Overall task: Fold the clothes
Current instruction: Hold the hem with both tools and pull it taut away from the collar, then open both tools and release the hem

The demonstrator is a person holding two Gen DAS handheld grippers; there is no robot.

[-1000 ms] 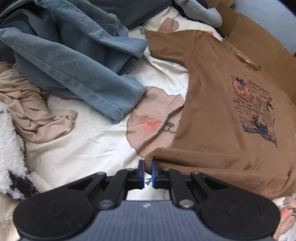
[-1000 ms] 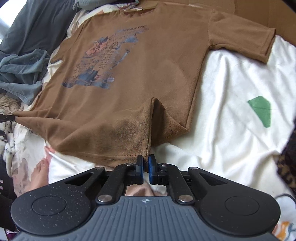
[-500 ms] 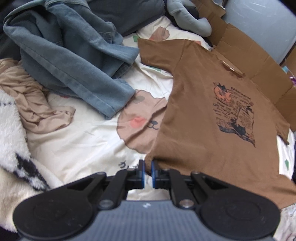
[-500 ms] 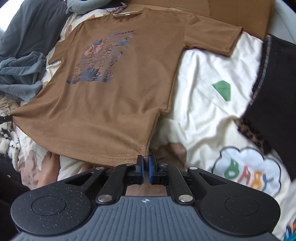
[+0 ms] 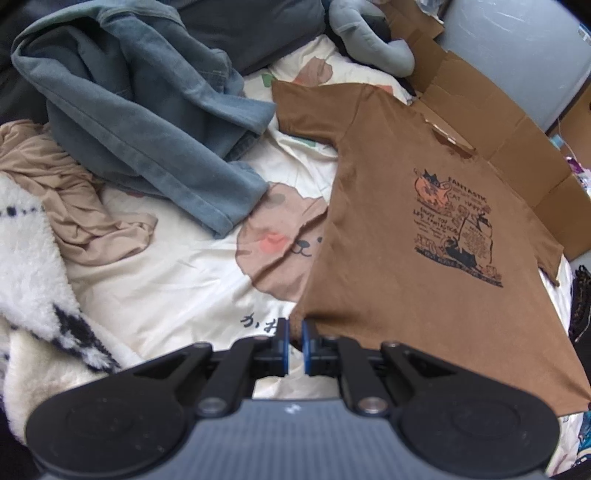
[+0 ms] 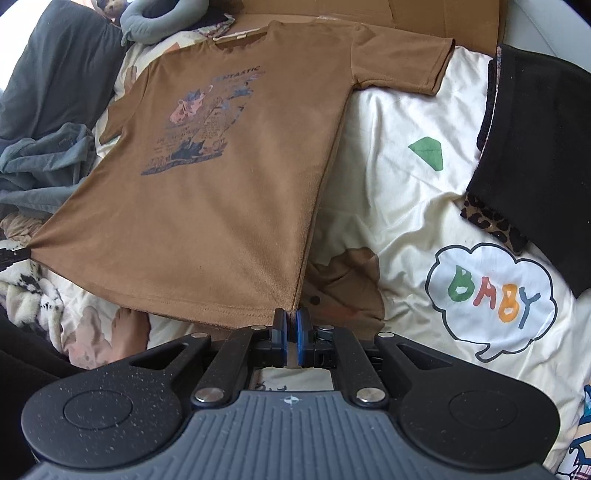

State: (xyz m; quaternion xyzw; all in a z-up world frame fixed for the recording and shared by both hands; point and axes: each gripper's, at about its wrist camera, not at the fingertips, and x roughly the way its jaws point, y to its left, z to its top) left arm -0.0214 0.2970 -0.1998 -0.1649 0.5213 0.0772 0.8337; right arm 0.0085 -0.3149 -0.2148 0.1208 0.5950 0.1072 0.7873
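Note:
A brown T-shirt [image 5: 424,236] [image 6: 229,155] with a printed cat picture lies front up on a cream cartoon bedsheet [image 5: 177,288] [image 6: 399,206], collar at the far side. My left gripper [image 5: 294,330] is shut on the hem's left corner, and my right gripper [image 6: 291,317] is shut on the hem's right corner. The hem is lifted off the sheet and stretched taut between them. In the right wrist view the left gripper's tip [image 6: 14,254] shows at the far left edge, pinching the other corner.
A blue denim garment [image 5: 147,122] and a tan garment [image 5: 74,199] are heaped left of the shirt, with a white fleece blanket [image 5: 29,280] nearer. Flattened cardboard [image 5: 491,122] lies behind the collar. A black garment [image 6: 535,155] lies to the right. A grey plush [image 6: 159,18] sits at the back.
Both grippers have risen with the hem corners. The slack fold at the right corner has pulled out, and the lower edge now hangs taut above the sheet.

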